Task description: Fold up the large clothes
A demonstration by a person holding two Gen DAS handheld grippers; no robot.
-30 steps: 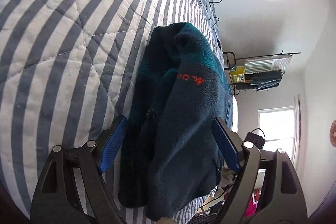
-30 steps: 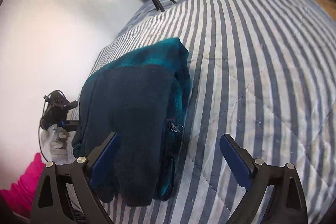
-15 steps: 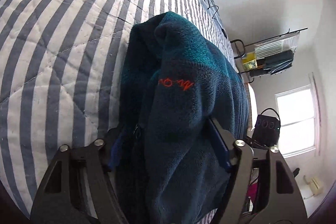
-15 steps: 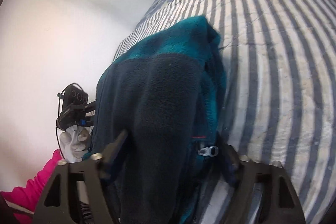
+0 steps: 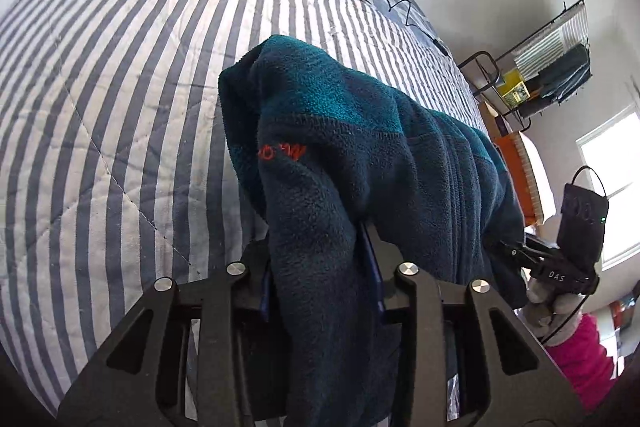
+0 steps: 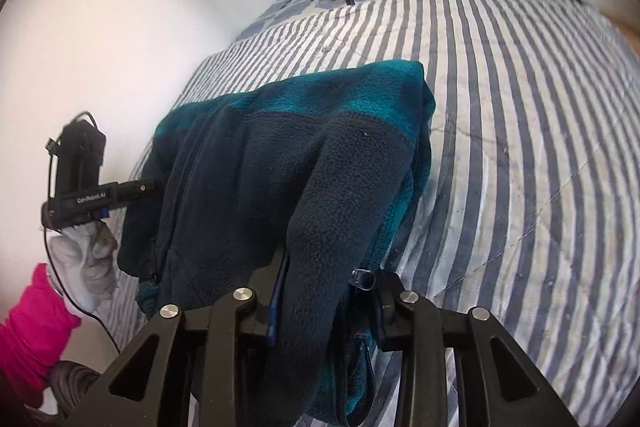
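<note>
Fleece, a dark navy-and-teal zip jacket (image 5: 360,155) on the striped quilted bed (image 5: 120,107), bunches between both closing tools, left tool (image 5: 320,291) and right tool (image 6: 326,303); lift both near corners evenly, carrying them far.

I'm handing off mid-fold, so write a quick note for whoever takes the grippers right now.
Left gripper: fingers closing on a bunched end of the fleece.
Right gripper: fingers closing on the other near end, by the zipper pull.
Fleece: near edge pinched at both ends, far part lying on the striped bed.
Done: fleece looks partly folded, both ends pinched.
Left: probably carry the near edge over toward the far edge, lay it flat, release, smooth.
</note>
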